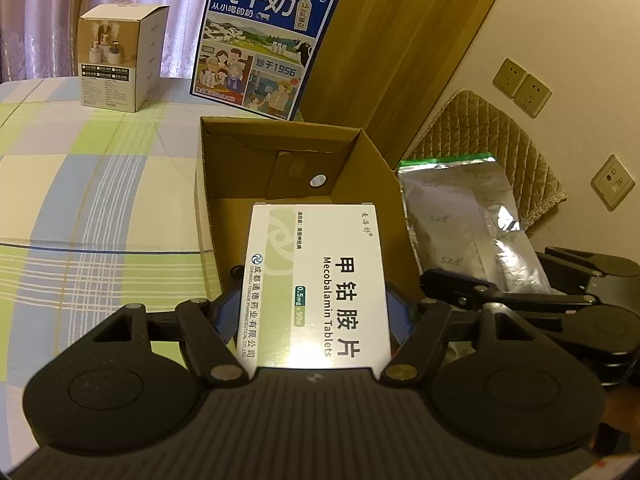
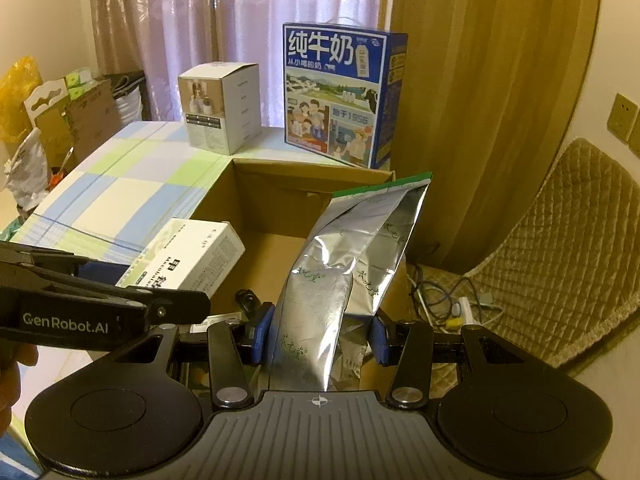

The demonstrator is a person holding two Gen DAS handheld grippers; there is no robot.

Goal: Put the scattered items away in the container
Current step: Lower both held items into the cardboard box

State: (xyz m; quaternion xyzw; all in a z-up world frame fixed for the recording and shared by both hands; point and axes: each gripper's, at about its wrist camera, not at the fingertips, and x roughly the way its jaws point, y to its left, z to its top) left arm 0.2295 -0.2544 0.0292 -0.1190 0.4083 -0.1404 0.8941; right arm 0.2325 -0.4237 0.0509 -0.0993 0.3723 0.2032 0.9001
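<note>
While poised over open cardboard box, L gripper pinched tablet box, R gripper apparently clamped foil pouch.

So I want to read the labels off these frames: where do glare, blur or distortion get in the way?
Left wrist view: a glare patch washes out the near end of the medicine box, fisheye bends the tablecloth stripes. Right wrist view: the foil pouch mirrors the room light, its print faint; the milk carton reads sharp.
</note>
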